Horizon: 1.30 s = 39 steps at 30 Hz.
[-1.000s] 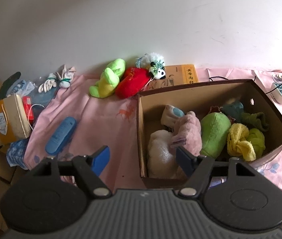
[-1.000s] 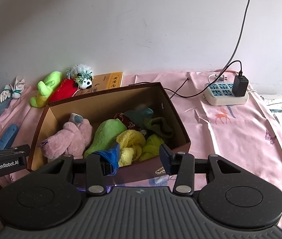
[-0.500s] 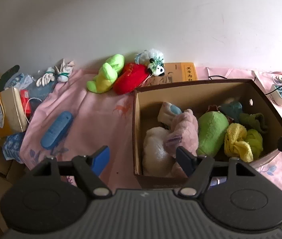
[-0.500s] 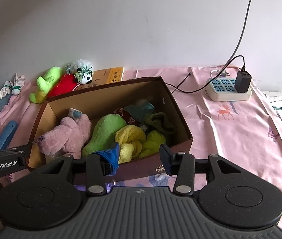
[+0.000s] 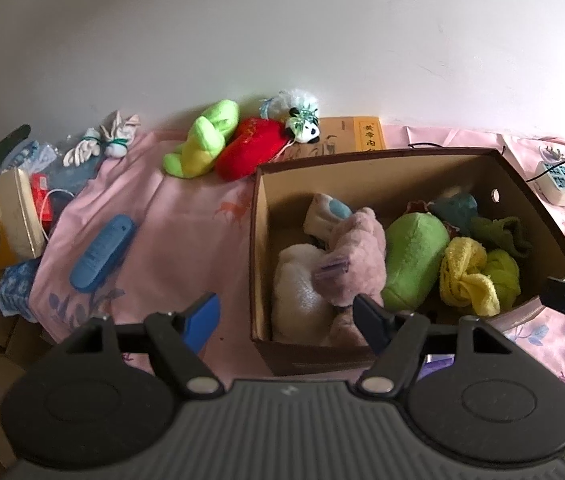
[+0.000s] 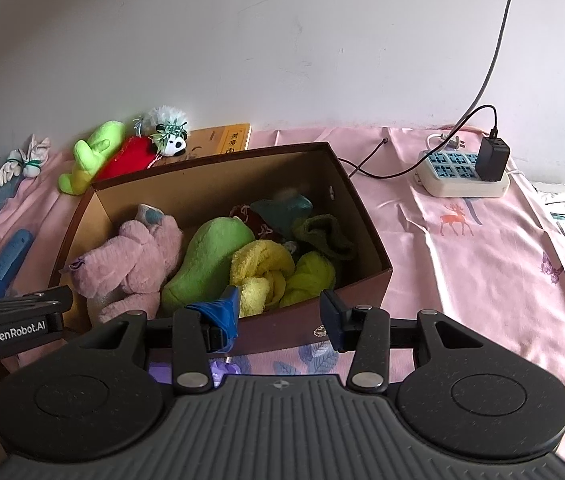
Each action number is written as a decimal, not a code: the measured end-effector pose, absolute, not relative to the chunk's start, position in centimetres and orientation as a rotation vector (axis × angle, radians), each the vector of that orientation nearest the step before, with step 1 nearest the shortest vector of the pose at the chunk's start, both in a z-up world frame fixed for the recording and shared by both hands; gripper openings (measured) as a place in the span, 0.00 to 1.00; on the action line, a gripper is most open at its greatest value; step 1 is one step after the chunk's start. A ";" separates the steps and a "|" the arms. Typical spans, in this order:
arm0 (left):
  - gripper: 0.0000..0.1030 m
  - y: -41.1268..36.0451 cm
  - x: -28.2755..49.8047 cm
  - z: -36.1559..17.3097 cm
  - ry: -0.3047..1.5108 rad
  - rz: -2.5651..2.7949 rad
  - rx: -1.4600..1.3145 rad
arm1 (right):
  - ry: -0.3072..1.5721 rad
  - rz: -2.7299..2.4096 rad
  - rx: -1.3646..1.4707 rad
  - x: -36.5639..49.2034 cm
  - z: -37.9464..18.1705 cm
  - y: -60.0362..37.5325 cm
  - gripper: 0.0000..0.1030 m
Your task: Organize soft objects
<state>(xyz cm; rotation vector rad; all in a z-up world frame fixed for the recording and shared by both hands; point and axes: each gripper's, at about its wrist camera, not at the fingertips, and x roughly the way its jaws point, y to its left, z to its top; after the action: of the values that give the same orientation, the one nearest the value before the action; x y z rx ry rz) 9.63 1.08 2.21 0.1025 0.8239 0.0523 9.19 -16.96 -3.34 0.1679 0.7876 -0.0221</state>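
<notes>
With both grippers' jaws released and empty, reach your left gripper (image 5: 284,316) past the box (image 5: 260,240) for the green plush (image 5: 202,144).

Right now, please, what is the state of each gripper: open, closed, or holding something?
Left gripper: open, holding nothing, above the cardboard box's near left corner.
Right gripper: open, holding nothing, at the box's near wall.
</notes>
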 end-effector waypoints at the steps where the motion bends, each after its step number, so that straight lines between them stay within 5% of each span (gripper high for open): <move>1: 0.71 1.1 9.6 2.1 0.826 0.051 0.102 | 0.791 -0.022 0.167 9.2 -3.4 -17.0 0.27; 39: 0.71 0.2 9.7 1.2 0.842 0.007 0.090 | 0.812 -0.028 0.180 9.2 -4.3 -17.4 0.27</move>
<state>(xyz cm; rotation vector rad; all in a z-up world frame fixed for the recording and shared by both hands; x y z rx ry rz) 9.73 0.16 1.15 0.0898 0.8417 0.0072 9.20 -17.35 -4.34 0.1805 0.8118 -0.0280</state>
